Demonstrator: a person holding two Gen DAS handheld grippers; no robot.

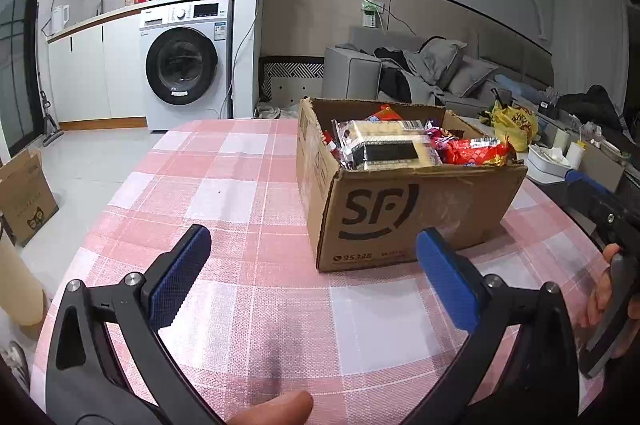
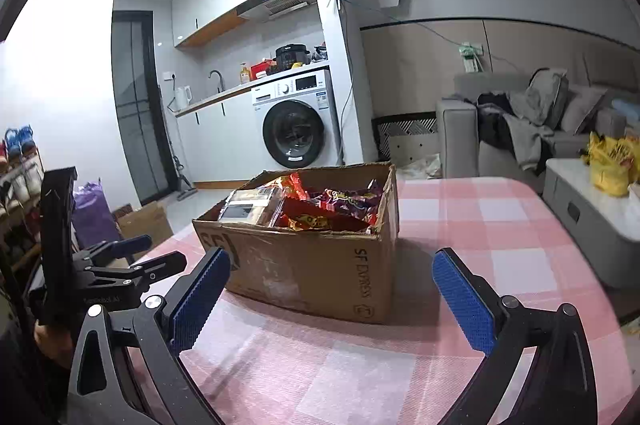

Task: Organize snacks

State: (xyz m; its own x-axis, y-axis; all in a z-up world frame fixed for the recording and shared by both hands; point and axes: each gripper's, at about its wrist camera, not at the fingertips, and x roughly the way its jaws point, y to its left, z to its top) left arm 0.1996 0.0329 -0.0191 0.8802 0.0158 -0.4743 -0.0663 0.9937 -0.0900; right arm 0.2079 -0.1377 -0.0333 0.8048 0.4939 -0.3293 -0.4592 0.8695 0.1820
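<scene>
Both grippers, left [image 1: 314, 277] and right [image 2: 332, 299], jaws spread and empty; box [image 1: 400, 209] packets [image 1: 384, 145] probably light, crinkly, slippery — pinch an edge seam.

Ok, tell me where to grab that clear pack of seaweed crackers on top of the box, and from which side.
Take the clear cracker pack by its raised upper end, coming from above. It lies tilted on the other snacks in the cardboard box, so that end stands clear, while the box walls block a side approach. The left gripper looks nearest, and it is open.
</scene>
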